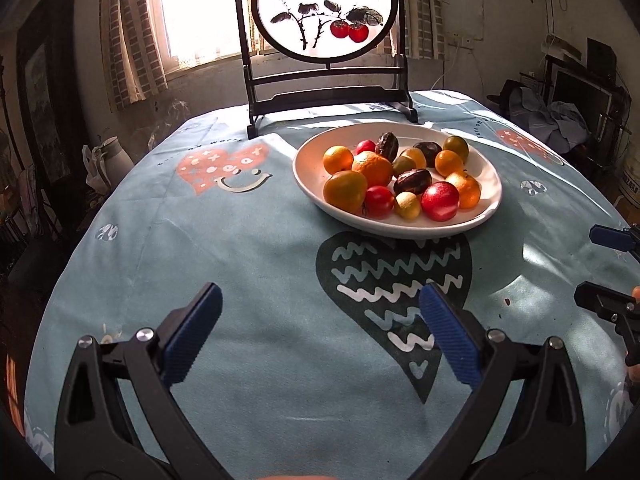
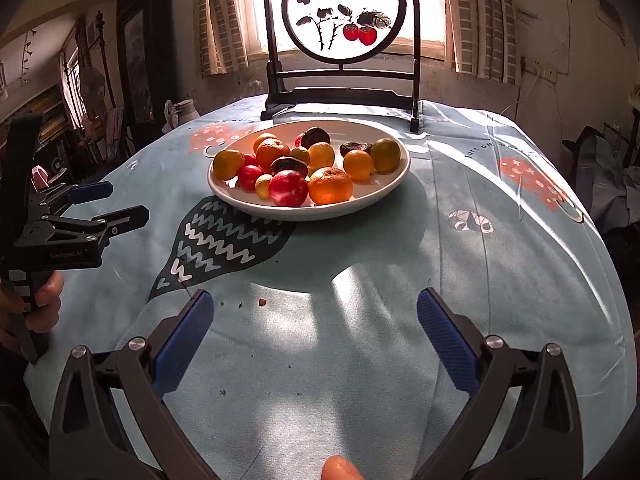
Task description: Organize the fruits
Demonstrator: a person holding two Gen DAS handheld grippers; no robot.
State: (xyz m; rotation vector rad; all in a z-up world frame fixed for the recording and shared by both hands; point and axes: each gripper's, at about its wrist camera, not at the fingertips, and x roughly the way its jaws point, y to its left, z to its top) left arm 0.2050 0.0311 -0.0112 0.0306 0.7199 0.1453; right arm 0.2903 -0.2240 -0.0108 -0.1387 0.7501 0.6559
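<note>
A white plate (image 1: 472,224) (image 2: 360,204) on the blue tablecloth holds several small fruits: oranges (image 1: 372,167) (image 2: 330,185), red round fruits (image 1: 440,201) (image 2: 288,188), yellow ones (image 1: 408,205) and dark brown ones (image 1: 412,181) (image 2: 289,165). My left gripper (image 1: 320,308) (image 2: 116,204) is open over the cloth, short of the plate, with nothing between its fingers. My right gripper (image 2: 316,312) (image 1: 600,268) is open too, hovering over a sunlit patch in front of the plate, empty. A hand holds the left gripper's handle in the right wrist view.
A dark wooden stand with a round painted screen (image 1: 326,8) (image 2: 344,12) stands at the table's far edge behind the plate. The table edge curves away on both sides. A white jug (image 1: 114,156) sits beyond the left edge. Small crumbs (image 2: 262,301) lie on the cloth.
</note>
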